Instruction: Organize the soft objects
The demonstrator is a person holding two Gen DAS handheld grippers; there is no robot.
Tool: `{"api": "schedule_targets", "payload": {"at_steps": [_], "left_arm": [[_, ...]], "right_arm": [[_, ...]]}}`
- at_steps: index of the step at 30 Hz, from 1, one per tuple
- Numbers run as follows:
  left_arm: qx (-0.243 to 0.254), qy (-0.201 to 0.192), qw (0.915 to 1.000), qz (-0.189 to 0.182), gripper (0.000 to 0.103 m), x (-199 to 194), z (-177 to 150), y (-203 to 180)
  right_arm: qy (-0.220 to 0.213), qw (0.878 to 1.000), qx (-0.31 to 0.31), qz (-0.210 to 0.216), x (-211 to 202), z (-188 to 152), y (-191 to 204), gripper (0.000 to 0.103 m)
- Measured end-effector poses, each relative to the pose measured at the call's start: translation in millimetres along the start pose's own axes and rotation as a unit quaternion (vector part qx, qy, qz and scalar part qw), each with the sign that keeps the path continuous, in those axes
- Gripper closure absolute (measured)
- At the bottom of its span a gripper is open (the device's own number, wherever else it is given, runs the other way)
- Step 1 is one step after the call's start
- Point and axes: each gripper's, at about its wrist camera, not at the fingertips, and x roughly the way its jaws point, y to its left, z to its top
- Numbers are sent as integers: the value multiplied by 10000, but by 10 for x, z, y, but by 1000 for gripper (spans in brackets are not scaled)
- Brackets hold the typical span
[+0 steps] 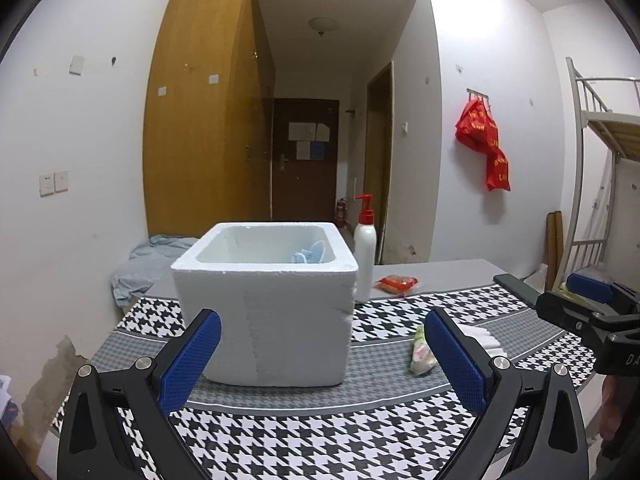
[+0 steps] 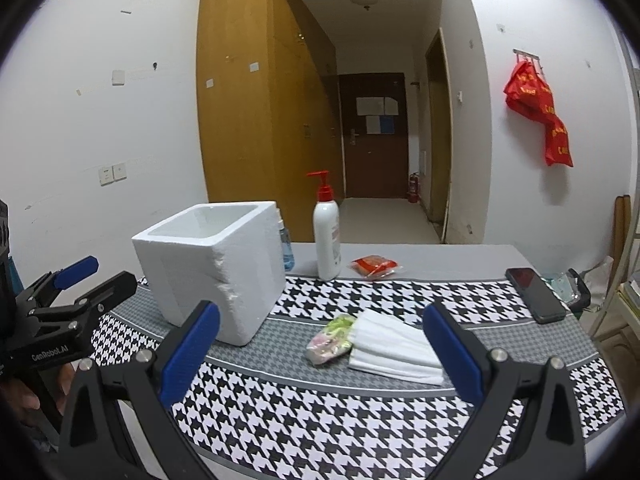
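A white foam box (image 1: 264,304) (image 2: 208,268) stands on the houndstooth tablecloth (image 1: 320,432). A light blue soft item (image 1: 310,257) lies inside it. To the right of the box lie a green and pink soft packet (image 1: 420,350) (image 2: 332,338) and a stack of folded white cloths (image 2: 394,344) (image 1: 486,336). My left gripper (image 1: 320,320) (image 2: 112,270) is open and empty, facing the box's near wall. My right gripper (image 2: 320,310) (image 1: 532,280) is open and empty, just short of the packet and the cloths.
A white pump bottle (image 2: 327,236) (image 1: 365,256) and a red packet (image 2: 374,266) (image 1: 398,283) stand behind. A small blue bottle (image 2: 285,248) hides behind the box. A black phone (image 2: 534,294) lies at the right. Crumpled blue fabric (image 1: 140,268) sits beyond the table's left end.
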Motion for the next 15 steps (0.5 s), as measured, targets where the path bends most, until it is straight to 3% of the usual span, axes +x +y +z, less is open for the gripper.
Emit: {"api": "schedule_targets", "payload": {"at_steps": [15], "left_arm": [[182, 154, 9997, -39, 1, 119, -54, -243]], "right_arm": [[86, 9998, -84, -129, 13, -76, -195, 0]]}}
